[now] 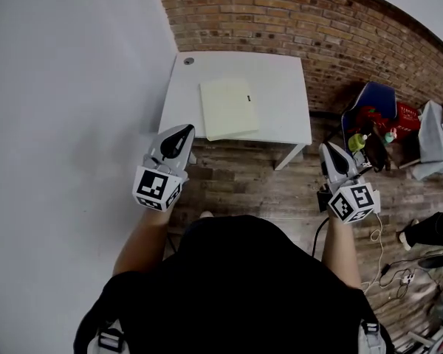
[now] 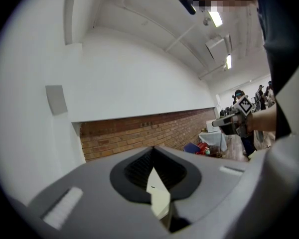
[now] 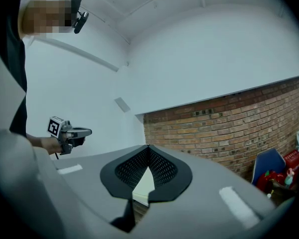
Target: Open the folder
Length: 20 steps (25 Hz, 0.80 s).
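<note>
The folder (image 1: 229, 108) on the table (image 1: 280, 76) looks light, floppy — I'd lift its cover edge. My left gripper (image 1: 183, 131), right gripper (image 1: 329, 150): jaws together, empty.

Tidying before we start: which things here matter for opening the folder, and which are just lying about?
For the job:
folder
table
left gripper
right gripper

Lying about:
red bag
green bottle
cables

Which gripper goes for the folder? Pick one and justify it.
Left, likely. The left gripper is close to the folder, by its near-left corner; the right gripper hangs past the right end of the table, over the floor, farther away.
</note>
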### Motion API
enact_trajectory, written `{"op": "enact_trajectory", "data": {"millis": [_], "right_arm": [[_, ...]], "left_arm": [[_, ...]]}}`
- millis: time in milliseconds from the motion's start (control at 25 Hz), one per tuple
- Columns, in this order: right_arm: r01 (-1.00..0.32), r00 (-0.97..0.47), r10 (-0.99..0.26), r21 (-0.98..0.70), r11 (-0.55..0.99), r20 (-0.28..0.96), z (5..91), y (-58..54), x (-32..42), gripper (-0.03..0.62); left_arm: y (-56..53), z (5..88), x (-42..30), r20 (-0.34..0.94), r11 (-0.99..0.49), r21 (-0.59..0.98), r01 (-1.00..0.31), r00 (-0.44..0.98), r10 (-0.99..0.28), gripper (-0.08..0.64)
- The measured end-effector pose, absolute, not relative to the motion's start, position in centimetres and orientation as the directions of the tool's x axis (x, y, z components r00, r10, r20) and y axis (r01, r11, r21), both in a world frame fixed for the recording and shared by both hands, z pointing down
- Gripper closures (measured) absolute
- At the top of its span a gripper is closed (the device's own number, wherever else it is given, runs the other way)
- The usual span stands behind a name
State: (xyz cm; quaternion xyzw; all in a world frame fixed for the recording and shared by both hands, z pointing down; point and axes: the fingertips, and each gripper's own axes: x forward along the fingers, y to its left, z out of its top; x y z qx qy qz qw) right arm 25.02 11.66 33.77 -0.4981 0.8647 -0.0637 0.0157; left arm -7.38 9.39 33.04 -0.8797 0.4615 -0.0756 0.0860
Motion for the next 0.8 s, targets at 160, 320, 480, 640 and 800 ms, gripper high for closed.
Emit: {"op": "enact_trajectory", "data": {"millis": [160, 320, 480, 640, 800], "right_arm": [[-0.848, -0.513, -0.858, -0.156, 0.507, 0.003, 33.6, 11.0, 25.4, 0.591], [-0.837, -0.525, -0.851, -0.172, 0.519, -0.017, 34.0, 10.4, 24.7, 0.591], [-0.843, -0.523, -0.852, -0.147, 0.517, 0.003, 34.4, 9.9, 24.2, 0.591], [-0.854, -0.51, -0.86, -0.137, 0.502, 0.027, 34.7, 9.1, 24.3, 0.591], [-0.856, -0.508, -0.861, -0.129, 0.5, 0.031, 34.9, 8.0, 23.9, 0.591]], "left_arm": [[8.9, 33.0, -7.4, 0.06, -0.546, -0.222, -0.808, 0.547, -0.835, 0.558], [8.3, 33.6, -7.5, 0.07, -0.549, -0.215, -0.808, 0.548, -0.833, 0.558], [7.8, 34.9, -7.5, 0.08, -0.557, -0.201, -0.806, 0.553, -0.829, 0.558], [6.8, 35.3, -6.8, 0.079, -0.575, -0.187, -0.796, 0.572, -0.817, 0.558], [5.7, 35.8, -6.7, 0.077, -0.582, -0.181, -0.793, 0.578, -0.812, 0.558]]}}
